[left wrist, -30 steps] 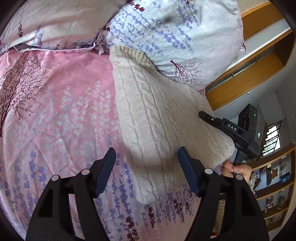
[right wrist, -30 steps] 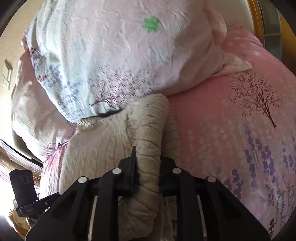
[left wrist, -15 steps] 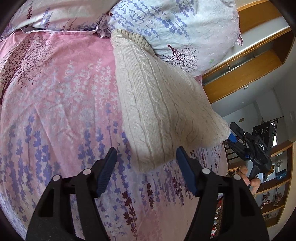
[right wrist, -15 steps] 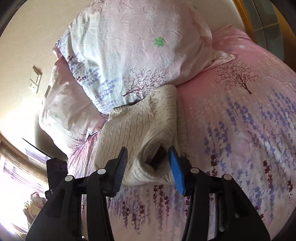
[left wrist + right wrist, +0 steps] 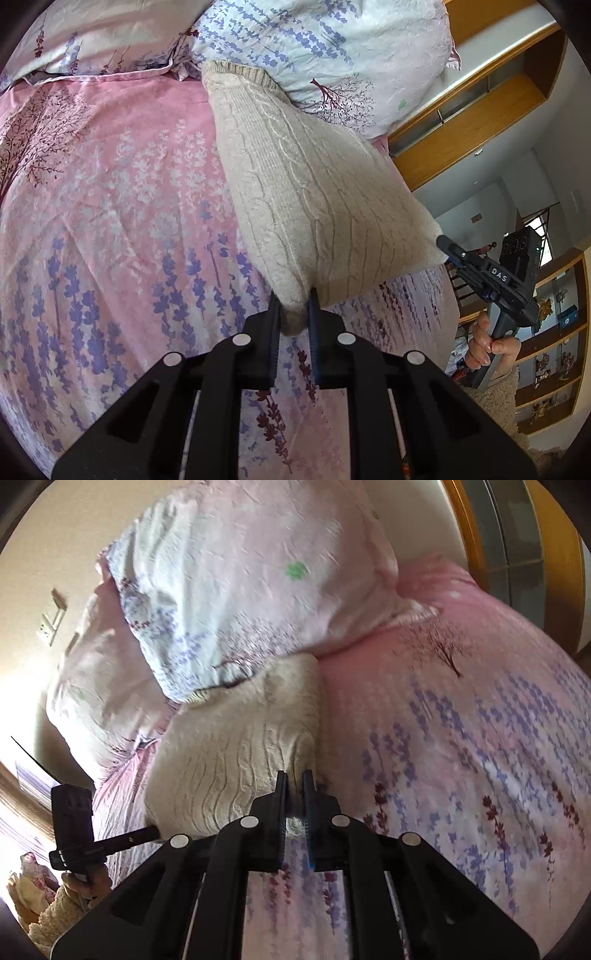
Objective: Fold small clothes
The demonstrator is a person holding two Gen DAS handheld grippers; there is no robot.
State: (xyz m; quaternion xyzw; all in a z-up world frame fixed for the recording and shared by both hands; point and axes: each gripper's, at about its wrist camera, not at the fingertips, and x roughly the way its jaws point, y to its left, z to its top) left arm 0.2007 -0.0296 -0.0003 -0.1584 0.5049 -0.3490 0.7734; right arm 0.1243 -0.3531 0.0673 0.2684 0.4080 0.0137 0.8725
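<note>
Altogether: one cream cable-knit sweater (image 5: pixel 314 199), two pillows (image 5: pixel 236 583) at 12 o'clock, two grippers. Left gripper (image 5: pixel 293 314) has just closed on the sweater's near corner; right gripper (image 5: pixel 294 797) has just closed on the other near corner, at 3 o'clock in the left view, fabric pinched between both pairs of jaws. Sweater lies folded on a pink floral bedspread (image 5: pixel 110 221), top edge touching a pillow; wooden shelves (image 5: pixel 554 369) at 4 o'clock.
</note>
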